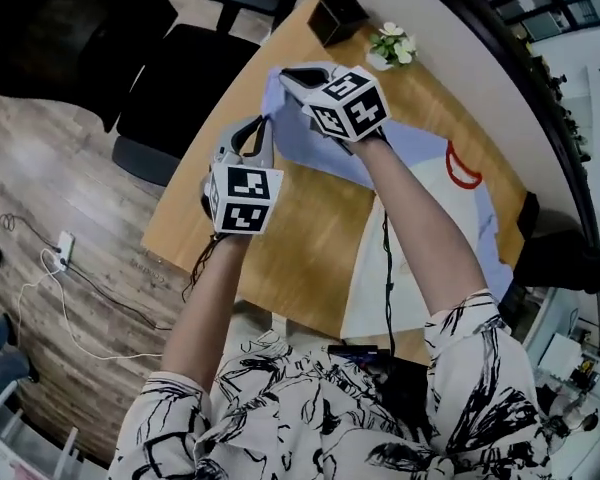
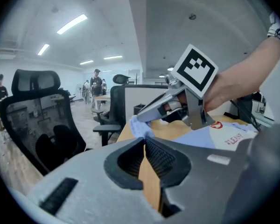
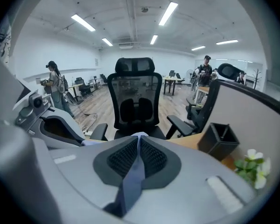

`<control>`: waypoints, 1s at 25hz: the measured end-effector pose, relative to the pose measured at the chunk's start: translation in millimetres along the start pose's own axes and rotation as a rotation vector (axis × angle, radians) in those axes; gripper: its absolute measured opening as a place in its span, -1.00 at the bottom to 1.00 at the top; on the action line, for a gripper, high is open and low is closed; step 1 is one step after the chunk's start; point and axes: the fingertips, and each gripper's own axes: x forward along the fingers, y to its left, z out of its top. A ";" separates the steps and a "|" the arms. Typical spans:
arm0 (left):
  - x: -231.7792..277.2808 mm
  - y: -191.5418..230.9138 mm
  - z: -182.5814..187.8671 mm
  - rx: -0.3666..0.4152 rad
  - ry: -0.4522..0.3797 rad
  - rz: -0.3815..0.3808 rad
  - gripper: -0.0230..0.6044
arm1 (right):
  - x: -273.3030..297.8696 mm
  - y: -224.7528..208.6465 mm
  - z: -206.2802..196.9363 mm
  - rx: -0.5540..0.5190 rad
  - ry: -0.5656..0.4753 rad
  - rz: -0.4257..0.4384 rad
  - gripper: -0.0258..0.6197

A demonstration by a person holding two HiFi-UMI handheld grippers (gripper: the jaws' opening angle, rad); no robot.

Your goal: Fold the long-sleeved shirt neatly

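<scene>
Office chairs (image 3: 133,101) and ceiling strip lights (image 3: 168,13) fill the room behind your wooden desk (image 1: 310,238). Note two containers at the desk's far end. The first is a black open-topped box (image 1: 338,16); its interior is dark and you cannot make out any contents. The second is a small white pot (image 1: 378,61) holding white flowers (image 1: 394,43). The long-sleeved shirt (image 1: 315,146) is pale blue with a white front panel and a red neck trim (image 1: 463,166). It lies spread on the desk, with its far end held up off the surface. Red lettering (image 2: 235,140) on the white panel is too blurred to read. Your right gripper (image 3: 139,143) is closed on a fold of the blue fabric. Your left gripper (image 2: 144,143) is also closed, with the shirt's edge caught at its tips. Each gripper's cube bears black-and-white square markers.
</scene>
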 end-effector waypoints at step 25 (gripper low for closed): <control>29.2 -453.8 128.4 0.251 -0.133 -0.354 -0.87 | -440.2 -140.4 -190.8 0.162 -0.129 -0.432 -0.83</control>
